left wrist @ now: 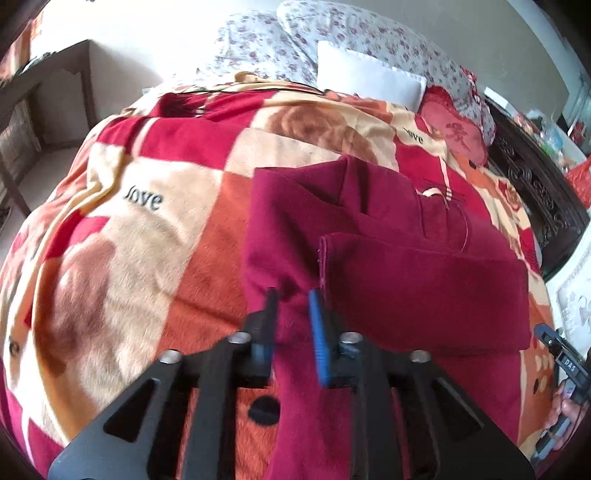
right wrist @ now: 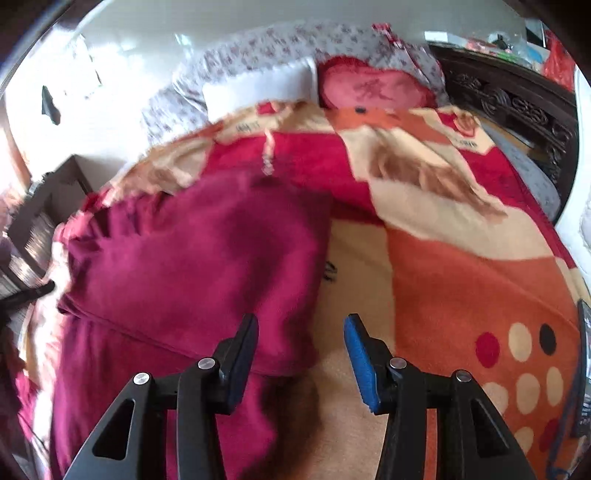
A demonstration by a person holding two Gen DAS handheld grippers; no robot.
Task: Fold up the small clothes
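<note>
A dark red garment [left wrist: 388,266] lies partly folded on the patterned blanket [left wrist: 147,229], with one folded band across its near part. My left gripper [left wrist: 293,295] hovers over the garment's near left edge, its jaws a narrow gap apart with red cloth showing between them; I cannot tell if it pinches the cloth. The garment also shows in the right wrist view [right wrist: 192,266], blurred. My right gripper [right wrist: 301,325] is open and empty above the garment's near right corner and the blanket [right wrist: 461,266].
Floral pillows [left wrist: 351,33], a white pillow [left wrist: 369,74] and a red cushion [left wrist: 452,129] lie at the head of the bed. A dark carved wooden piece [left wrist: 535,192] runs along the right side. A desk [left wrist: 37,85] stands at the left.
</note>
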